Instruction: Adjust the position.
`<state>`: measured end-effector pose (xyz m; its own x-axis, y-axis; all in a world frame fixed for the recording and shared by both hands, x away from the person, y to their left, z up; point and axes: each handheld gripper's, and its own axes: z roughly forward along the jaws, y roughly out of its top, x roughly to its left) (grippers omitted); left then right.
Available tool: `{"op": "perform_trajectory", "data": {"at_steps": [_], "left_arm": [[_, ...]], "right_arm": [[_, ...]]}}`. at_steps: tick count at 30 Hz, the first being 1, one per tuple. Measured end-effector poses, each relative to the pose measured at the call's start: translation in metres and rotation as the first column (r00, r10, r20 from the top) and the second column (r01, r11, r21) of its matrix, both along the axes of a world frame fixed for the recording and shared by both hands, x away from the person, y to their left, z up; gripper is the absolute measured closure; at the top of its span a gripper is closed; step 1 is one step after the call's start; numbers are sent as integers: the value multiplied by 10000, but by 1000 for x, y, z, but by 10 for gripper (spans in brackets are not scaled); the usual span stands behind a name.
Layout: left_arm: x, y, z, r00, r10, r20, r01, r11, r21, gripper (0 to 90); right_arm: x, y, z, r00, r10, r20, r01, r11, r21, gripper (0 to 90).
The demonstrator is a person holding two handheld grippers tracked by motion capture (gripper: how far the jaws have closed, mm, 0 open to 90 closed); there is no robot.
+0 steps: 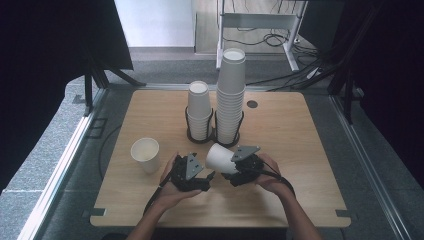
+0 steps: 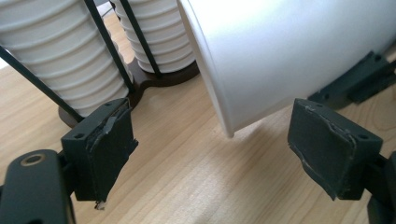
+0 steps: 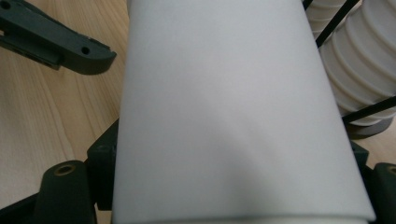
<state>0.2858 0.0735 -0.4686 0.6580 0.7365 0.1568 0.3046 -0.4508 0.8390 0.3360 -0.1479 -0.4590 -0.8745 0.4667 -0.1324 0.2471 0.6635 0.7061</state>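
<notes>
A recording lab or test studio, not a home. Shown by black curtains (image 1: pixel 45 45) on both sides, grey carpet floor (image 1: pixel 55 135), loose black cables (image 1: pixel 280 37) under a white metal frame (image 1: pixel 260 22), and one light wooden work table (image 1: pixel 295 130) between aluminium rails (image 1: pixel 60 165).

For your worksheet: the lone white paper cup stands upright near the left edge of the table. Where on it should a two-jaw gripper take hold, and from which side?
Grip the lone cup across its side wall just below the rim, coming level from the person's side. It stands upright, mouth up, and its near side is bare table, so the jaws can straddle the wall; a light squeeze seems wise, since thin paper probably dents.
</notes>
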Motion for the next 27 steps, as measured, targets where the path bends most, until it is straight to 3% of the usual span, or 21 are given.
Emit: {"op": "perform_trajectory", "data": {"at_steps": [2,9,13,17,20,27], "left_arm": [[-1,1,-2,10000,42,4,-42,10000,82,149],[-1,7,-5,9994,179,-304,-187,9995,-272,149],[-1,11,-5,9990,182,-402,-207,9978,-634,149],[-2,12,-3,9986,199,-499,-246,9952,-943,149],[-3,11,-2,9987,143,-483,-193,9942,-1056,150],[-3,13,-3,9979,22,-645,-111,9902,-1390,150]], "right_arm": [[-3,0,-3,9999,-111,-30,112,9997,235,221],[-11,-2,-14,9972,-706,249,673,9909,1163,221],[-16,-3,-18,9951,-936,304,871,9814,1713,221],[-22,-5,-22,9916,-1251,316,1137,9631,2438,221],[-25,-4,-25,9892,-1392,452,1257,9661,2254,220],[-31,-6,-28,9865,-1542,543,1345,9545,2661,220]]}}
